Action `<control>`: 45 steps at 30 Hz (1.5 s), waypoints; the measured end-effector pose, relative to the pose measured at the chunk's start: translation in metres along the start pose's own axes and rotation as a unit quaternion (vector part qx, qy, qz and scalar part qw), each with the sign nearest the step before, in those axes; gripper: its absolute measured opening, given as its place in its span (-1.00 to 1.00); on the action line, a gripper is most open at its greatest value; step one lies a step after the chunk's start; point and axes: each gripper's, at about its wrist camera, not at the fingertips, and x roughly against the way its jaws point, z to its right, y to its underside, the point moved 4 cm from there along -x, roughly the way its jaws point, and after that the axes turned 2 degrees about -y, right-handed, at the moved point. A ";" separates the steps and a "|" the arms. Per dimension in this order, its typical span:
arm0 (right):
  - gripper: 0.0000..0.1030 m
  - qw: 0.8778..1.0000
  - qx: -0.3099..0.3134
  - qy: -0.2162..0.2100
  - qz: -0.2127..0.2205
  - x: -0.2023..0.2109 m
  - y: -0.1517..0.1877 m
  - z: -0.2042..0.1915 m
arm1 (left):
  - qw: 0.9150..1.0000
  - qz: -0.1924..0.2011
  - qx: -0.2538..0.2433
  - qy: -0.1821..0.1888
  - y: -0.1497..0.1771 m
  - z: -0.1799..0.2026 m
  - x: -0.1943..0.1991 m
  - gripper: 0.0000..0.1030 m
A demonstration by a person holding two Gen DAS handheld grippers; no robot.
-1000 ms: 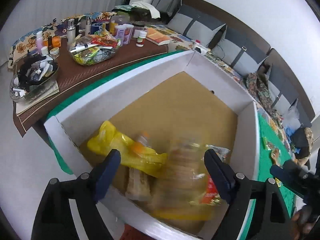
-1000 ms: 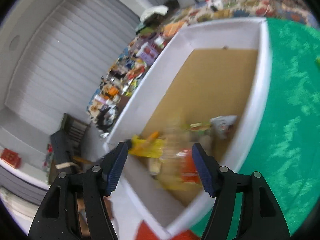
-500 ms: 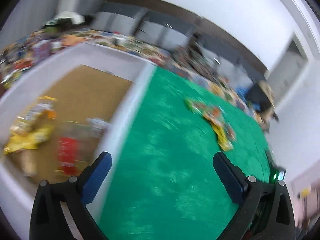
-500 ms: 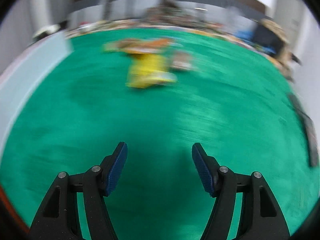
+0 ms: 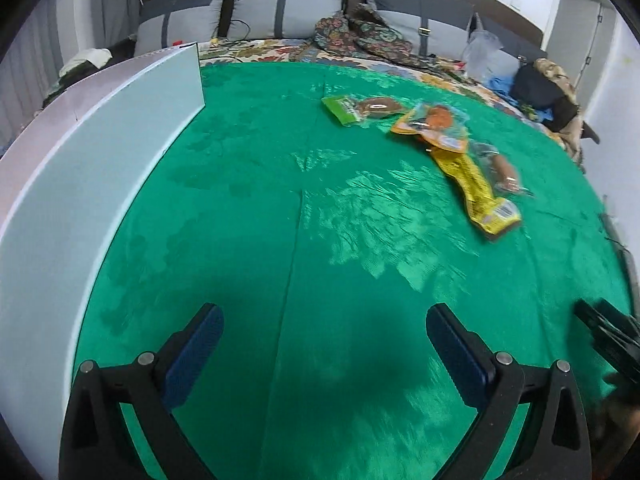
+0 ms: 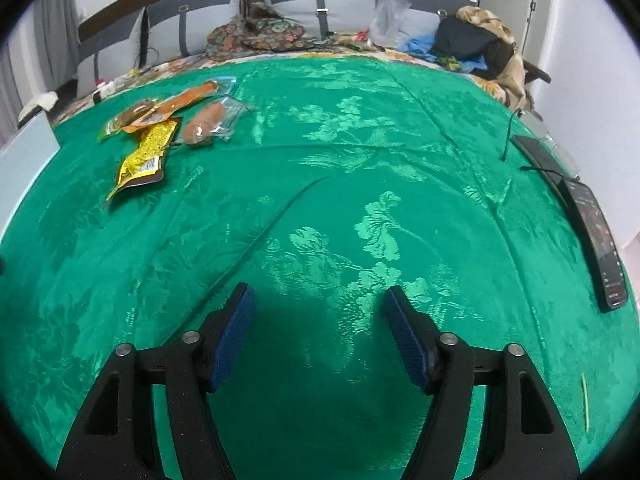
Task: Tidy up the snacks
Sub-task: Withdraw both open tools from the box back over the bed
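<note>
Both tongs gape empty over the green cloth [image 6: 360, 184].
Snack packets [image 5: 476, 176] lie well beyond the left tongs [image 5: 322, 344] and right tongs [image 6: 318, 328], away from the white box [image 5: 80, 184].

The right gripper [image 6: 318, 330], jaws spread and empty, hangs over a green floral-patterned cloth [image 6: 360, 184]. A long yellow snack packet [image 6: 144, 154] lies beside a clear-wrapped orange sausage [image 6: 204, 124], well apart from the gripper.

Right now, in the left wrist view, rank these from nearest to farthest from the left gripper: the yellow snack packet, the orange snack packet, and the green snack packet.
Measured from the left gripper:
1. Yellow snack packet, ahead to the right, nearest.
2. Orange snack packet, just beyond the yellow one's far end.
3. Green snack packet, farthest back, left of the orange one.
</note>
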 end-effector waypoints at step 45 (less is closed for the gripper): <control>0.75 1.000 -0.015 0.009 -0.007 -0.004 0.001 0.007 | 0.999 0.008 -0.005 -0.046 0.005 -0.018 -0.034 1.00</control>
